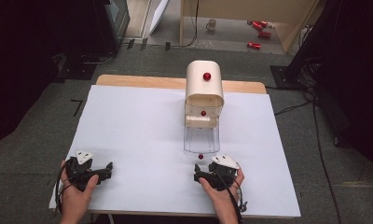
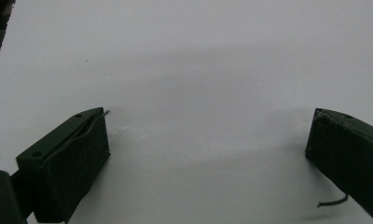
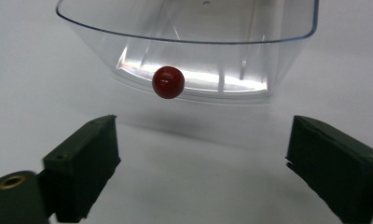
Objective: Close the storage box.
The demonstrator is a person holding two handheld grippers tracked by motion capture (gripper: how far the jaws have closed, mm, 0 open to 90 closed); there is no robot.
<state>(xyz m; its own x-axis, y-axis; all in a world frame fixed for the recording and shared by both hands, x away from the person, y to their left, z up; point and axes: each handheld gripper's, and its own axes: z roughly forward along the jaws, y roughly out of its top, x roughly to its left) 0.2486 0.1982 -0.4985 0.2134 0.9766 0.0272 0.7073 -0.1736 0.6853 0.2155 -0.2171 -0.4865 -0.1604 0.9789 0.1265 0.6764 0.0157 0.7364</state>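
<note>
A cream box [image 1: 204, 86] with a red knob [image 1: 206, 76] on its rounded top stands at the back middle of the white table [image 1: 138, 135]. A clear plastic drawer [image 1: 201, 140] is pulled out of it toward me. The drawer's front carries a small red ball knob [image 3: 168, 82], also seen as the red ball knob [image 1: 200, 157] from above. My right gripper [image 3: 201, 154] is open just short of that knob, nothing between its jaws; from above the right gripper [image 1: 201, 171] sits just below the drawer. My left gripper [image 2: 205, 140] rests open over bare table, the left gripper [image 1: 107, 170] at the front left.
A second red knob [image 1: 203, 113] shows inside the box's open front. Beyond the table lie several red cans [image 1: 259, 28] and a mug [image 1: 211, 24] on the floor. Black stands and cables [image 1: 315, 93] flank the table's right side.
</note>
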